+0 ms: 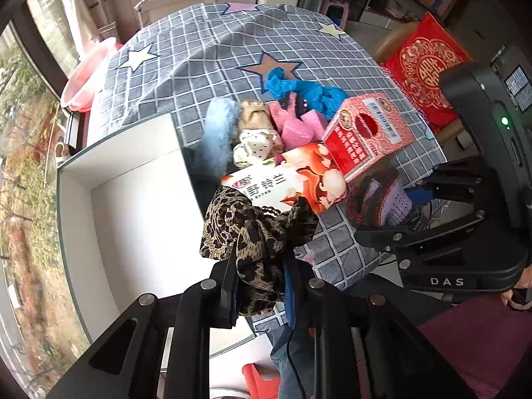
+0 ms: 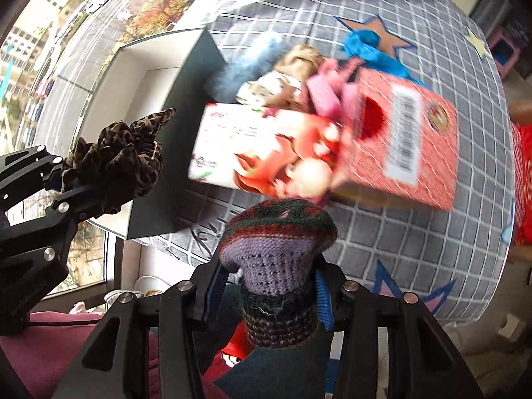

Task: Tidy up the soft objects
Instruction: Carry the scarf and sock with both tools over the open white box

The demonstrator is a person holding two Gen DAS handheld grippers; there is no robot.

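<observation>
My left tongs [image 1: 262, 286] are closed tight on a leopard-print scrunchie [image 1: 256, 229], which bunches up above the pinch point, over the near edge of the table. My right tongs [image 2: 269, 294] are clamped on a knitted piece [image 2: 279, 266] of purple, dark green and red yarn; its wide end flares out beyond the fingers [image 2: 322, 299], the narrow end hangs back toward me.

From the left wrist, the white open box [image 1: 133, 199] lies at nine o'clock of the scrunchie, on the grey checked tablecloth [image 1: 212, 53]. At twelve o'clock sits the pile of soft things: a pale blue fluffy piece [image 1: 217, 133], a beige and polka-dot cloth bundle [image 1: 256, 133], a pink item [image 1: 296, 123] and a crumpled blue bag [image 1: 299, 89]. Two cartons rest just beside the pile toward me: a white one with red flowers [image 1: 289, 183], and a red patterned one [image 1: 369, 133] leaning over it at two o'clock. A red cushion [image 1: 425, 69] lies off the table's far right edge.
</observation>
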